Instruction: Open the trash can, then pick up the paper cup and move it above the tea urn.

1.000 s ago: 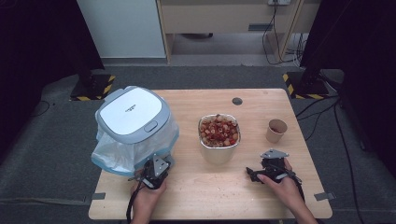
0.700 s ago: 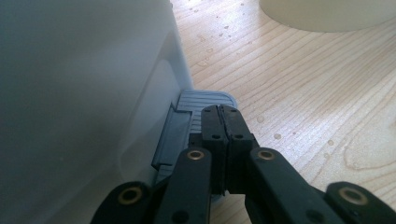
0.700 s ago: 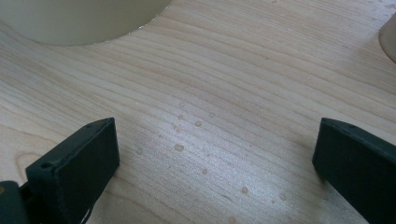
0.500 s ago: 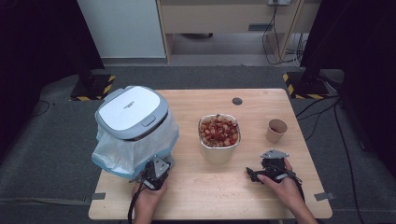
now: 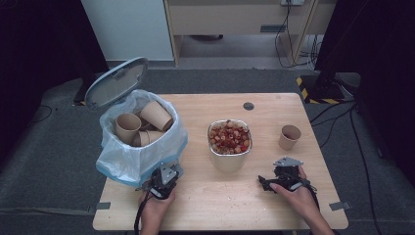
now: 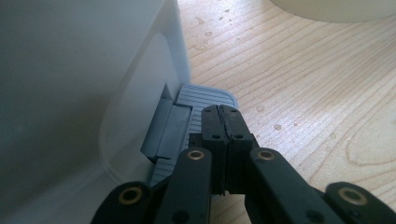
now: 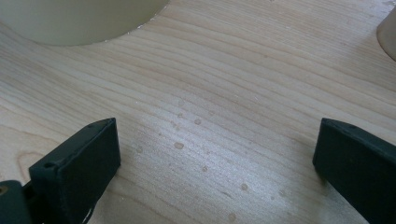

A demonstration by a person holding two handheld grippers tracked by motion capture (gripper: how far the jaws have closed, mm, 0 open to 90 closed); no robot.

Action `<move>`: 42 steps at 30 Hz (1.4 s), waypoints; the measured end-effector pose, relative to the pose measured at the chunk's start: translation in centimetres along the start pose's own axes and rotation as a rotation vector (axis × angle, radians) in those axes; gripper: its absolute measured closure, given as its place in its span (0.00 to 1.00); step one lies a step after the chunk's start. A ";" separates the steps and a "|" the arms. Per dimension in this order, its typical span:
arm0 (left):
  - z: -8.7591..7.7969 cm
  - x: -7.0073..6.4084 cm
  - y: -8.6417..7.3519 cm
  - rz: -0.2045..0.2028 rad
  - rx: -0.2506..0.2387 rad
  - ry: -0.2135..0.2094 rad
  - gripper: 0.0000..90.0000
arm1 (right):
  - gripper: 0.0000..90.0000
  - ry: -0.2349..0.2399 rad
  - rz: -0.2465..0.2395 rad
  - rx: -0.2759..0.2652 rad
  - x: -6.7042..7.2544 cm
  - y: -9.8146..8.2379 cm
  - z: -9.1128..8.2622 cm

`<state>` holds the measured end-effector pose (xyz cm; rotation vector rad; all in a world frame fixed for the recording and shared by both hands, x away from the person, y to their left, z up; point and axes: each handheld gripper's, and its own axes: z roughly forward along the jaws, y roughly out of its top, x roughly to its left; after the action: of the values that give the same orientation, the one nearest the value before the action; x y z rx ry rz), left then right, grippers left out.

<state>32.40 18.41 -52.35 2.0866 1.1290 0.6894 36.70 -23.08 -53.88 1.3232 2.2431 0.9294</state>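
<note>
Grey ribbed pedal (image 6: 205,100) at the foot of the bin (image 5: 142,147) sits under the left gripper (image 6: 220,112), jaws pressed together with nothing between them; the lid (image 5: 116,82) stands open over the cups (image 5: 142,125) inside. The right gripper (image 7: 215,154) rests on the table (image 5: 274,205) near the bowl (image 5: 229,147), jaws wide apart and empty. If the tips slide off the pedal's rounded edge, the lid would likely drop shut, and too hard a push might tip the light bin.
</note>
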 end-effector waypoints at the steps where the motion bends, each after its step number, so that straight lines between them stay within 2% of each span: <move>1: 0.0 0.0 0.0 -0.002 0.000 0.000 0.98 | 0.02 0.000 -0.003 0.003 -0.1 0.0 0.0; 4: 0.0 0.0 0.0 -0.005 -0.001 -0.001 0.98 | 0.08 0.016 0.022 0.011 -0.3 0.2 -0.3; 6: 0.0 0.0 0.0 -0.007 -0.001 -0.003 0.98 | 0.07 0.019 0.031 0.009 -0.4 0.3 -0.5; 8: 0.0 0.0 0.0 -0.003 0.001 -0.001 0.98 | 0.07 -0.008 0.032 -0.016 -0.8 0.4 -1.0; 16: 0.0 0.0 0.0 -0.001 0.002 -0.001 0.98 | 0.06 -0.041 0.080 -0.045 -1.8 0.3 -2.0; 22: 0.0 0.0 0.0 -0.003 0.002 -0.003 0.98 | 0.05 -0.053 0.073 -0.051 -2.1 0.2 -2.2; 26: 0.0 0.1 0.0 -0.006 0.002 -0.005 0.98 | 0.07 -0.085 0.095 -0.076 -2.3 0.3 -2.8; 30: 0.0 0.1 0.1 -0.005 0.003 -0.004 0.98 | 0.09 -0.139 0.125 -0.077 -2.5 0.6 -3.2; 34: 0.0 0.1 0.1 -0.005 0.003 -0.005 0.98 | 0.10 -0.182 0.132 -0.089 -2.9 0.7 -3.8; 39: 0.0 0.1 0.0 -0.007 0.002 -0.006 0.98 | 0.10 -0.196 0.148 -0.079 -4.0 1.1 -4.3; 42: 0.0 0.1 0.1 -0.008 0.002 -0.005 0.98 | 0.11 -0.206 0.154 -0.090 -4.8 1.8 -4.6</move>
<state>32.47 18.45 -52.31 2.0837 1.1351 0.6794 37.32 -28.25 -49.36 1.4935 1.9453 0.8898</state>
